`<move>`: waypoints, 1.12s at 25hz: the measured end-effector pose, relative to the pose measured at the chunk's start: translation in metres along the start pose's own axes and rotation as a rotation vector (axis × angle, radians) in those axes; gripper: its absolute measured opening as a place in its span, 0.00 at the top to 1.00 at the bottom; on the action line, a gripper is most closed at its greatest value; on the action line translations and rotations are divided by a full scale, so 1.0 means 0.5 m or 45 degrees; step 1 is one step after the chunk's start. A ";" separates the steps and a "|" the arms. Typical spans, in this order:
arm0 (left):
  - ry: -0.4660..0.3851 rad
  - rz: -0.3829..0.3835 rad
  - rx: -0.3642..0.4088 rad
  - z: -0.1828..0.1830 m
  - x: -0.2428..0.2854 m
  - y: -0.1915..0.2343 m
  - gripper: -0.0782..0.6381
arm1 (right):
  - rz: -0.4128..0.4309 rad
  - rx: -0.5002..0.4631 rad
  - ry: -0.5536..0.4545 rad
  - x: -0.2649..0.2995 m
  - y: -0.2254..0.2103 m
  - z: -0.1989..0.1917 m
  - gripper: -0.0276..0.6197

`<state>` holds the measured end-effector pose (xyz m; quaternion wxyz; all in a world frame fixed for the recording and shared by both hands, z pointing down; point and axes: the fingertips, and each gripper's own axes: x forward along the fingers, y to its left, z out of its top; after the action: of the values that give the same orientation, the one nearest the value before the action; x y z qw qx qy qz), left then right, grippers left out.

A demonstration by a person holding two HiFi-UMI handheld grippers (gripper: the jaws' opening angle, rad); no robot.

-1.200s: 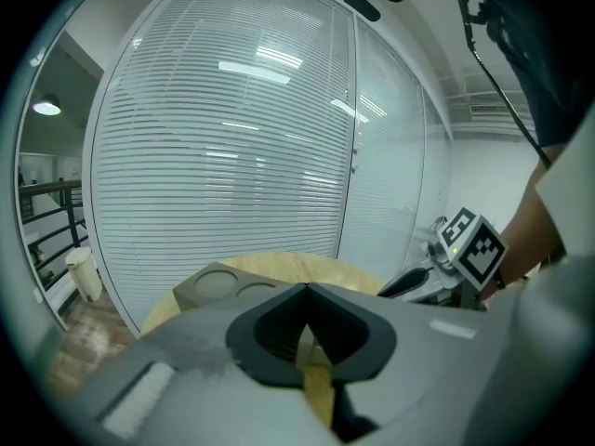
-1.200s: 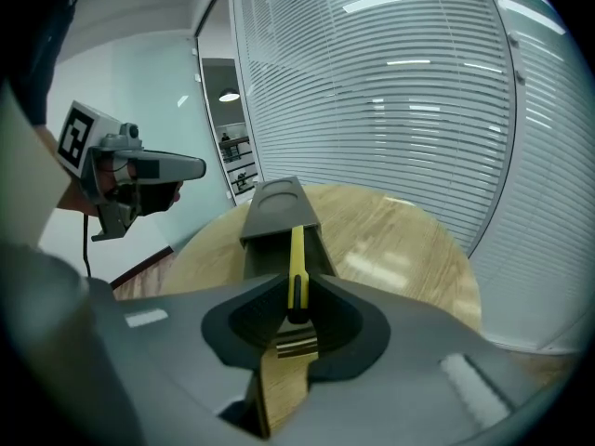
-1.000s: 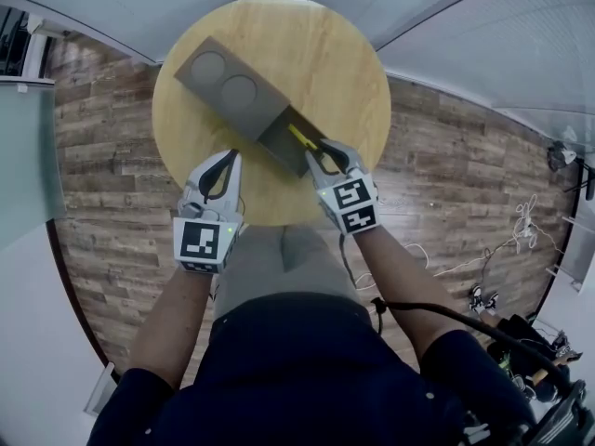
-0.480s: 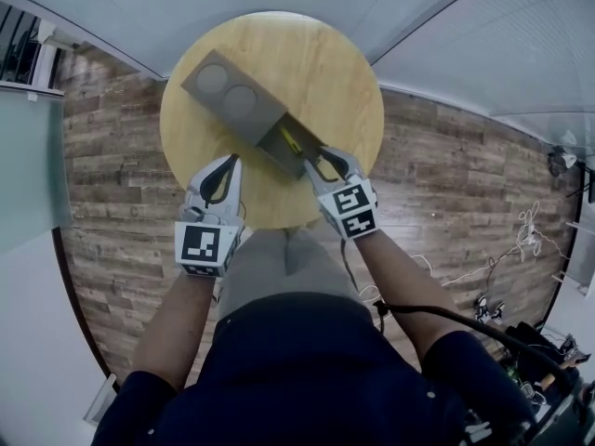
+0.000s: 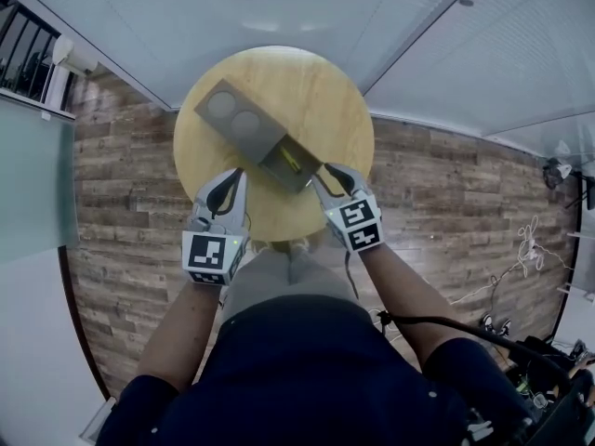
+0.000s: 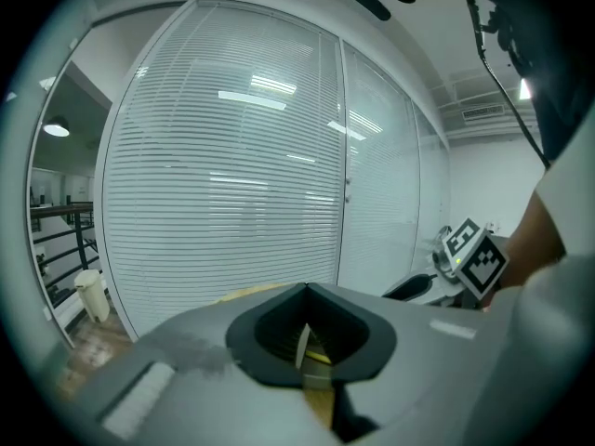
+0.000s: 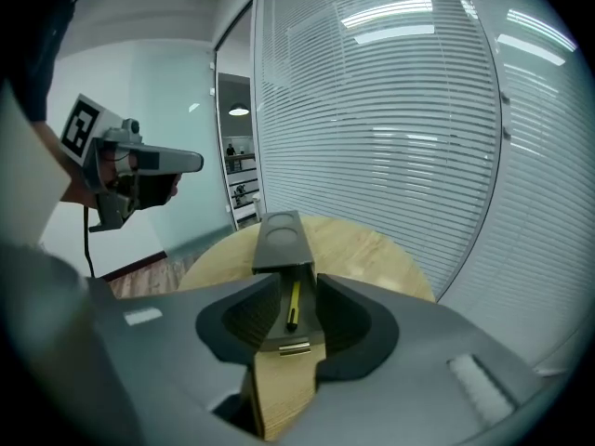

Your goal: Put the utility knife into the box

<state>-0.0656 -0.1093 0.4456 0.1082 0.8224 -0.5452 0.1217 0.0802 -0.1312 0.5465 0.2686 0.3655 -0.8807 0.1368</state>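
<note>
A long grey box (image 5: 244, 124) lies slantwise on the round wooden table (image 5: 321, 96), its near end open. The yellow utility knife (image 5: 292, 159) rests inside that open end and also shows in the right gripper view, where the knife (image 7: 292, 305) lies lengthwise in the box (image 7: 279, 240). My right gripper (image 5: 327, 173) hovers just short of the box's open end, open, with nothing pressed between its pads. My left gripper (image 5: 236, 175) is shut and empty, held to the left of the box near the table's front edge.
Wood-plank floor (image 5: 130, 184) surrounds the table, with glass walls and blinds (image 7: 418, 110) behind it. Cables (image 5: 521, 258) trail on the floor at the right. My legs are right against the table's near edge.
The right gripper has drawn back a little from the box's open end and its jaws have spread. The knife stays in the box. The left gripper holds much the same place.
</note>
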 end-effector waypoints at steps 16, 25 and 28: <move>-0.149 -0.005 0.120 0.133 -0.071 0.001 0.88 | -0.053 0.020 -0.259 -0.149 0.005 0.140 0.77; -0.192 0.001 0.061 0.175 -0.096 0.005 0.88 | -0.097 0.066 -0.514 -0.244 -0.007 0.210 0.87; -0.232 0.022 0.082 0.192 -0.115 0.010 0.88 | -0.107 0.103 -0.553 -0.261 -0.011 0.218 0.92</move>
<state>-0.0839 -0.0909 0.3365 0.0306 0.8283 -0.5556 0.0650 0.1203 -0.1081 0.3825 0.0634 0.4333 -0.8956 0.0787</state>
